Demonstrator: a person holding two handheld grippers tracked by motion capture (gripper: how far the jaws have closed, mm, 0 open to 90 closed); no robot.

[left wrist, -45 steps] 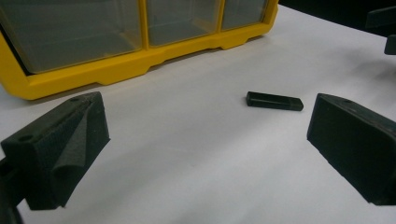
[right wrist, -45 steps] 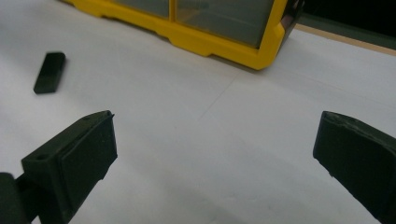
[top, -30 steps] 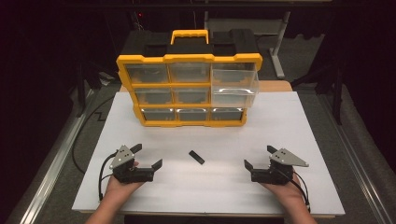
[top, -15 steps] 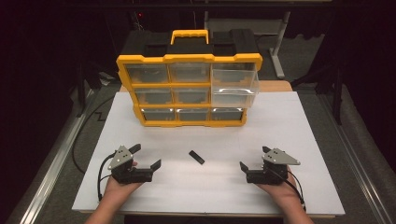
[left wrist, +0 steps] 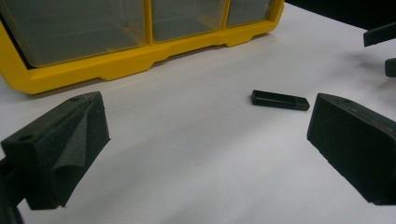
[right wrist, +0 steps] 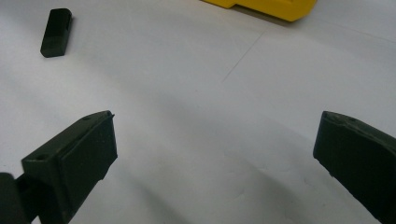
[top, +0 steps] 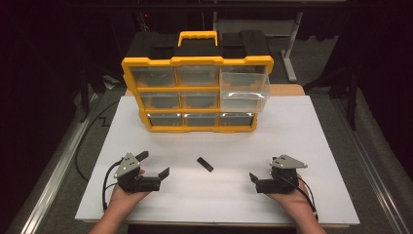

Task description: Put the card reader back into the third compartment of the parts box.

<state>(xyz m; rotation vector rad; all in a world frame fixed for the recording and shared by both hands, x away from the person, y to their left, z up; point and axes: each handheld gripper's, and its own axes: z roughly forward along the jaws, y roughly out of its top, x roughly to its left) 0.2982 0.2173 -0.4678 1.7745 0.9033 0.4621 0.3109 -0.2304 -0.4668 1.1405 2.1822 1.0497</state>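
Observation:
A small black block [top: 205, 164] lies flat on the white tabletop [top: 292, 131], between the two grippers. My left gripper [top: 154, 164] rests at the front left, held in a hand, open and empty. In the left gripper view the block [left wrist: 280, 100] lies ahead and to the right of the open left gripper [left wrist: 205, 140]. My right gripper [top: 263, 169] rests at the front right, also open and empty. In the right gripper view the block [right wrist: 56, 32] lies far off at the upper left, well ahead of the right gripper [right wrist: 215, 154].
A yellow and black drawer organizer [top: 197, 92] stands at the back of the table, with one clear upper-right drawer [top: 243, 87] pulled out. Its yellow base [left wrist: 130, 56] shows beyond the left gripper. Dark floor surrounds the table.
My right gripper has slid a little to the left, toward the block. The left gripper and the block have stayed put.

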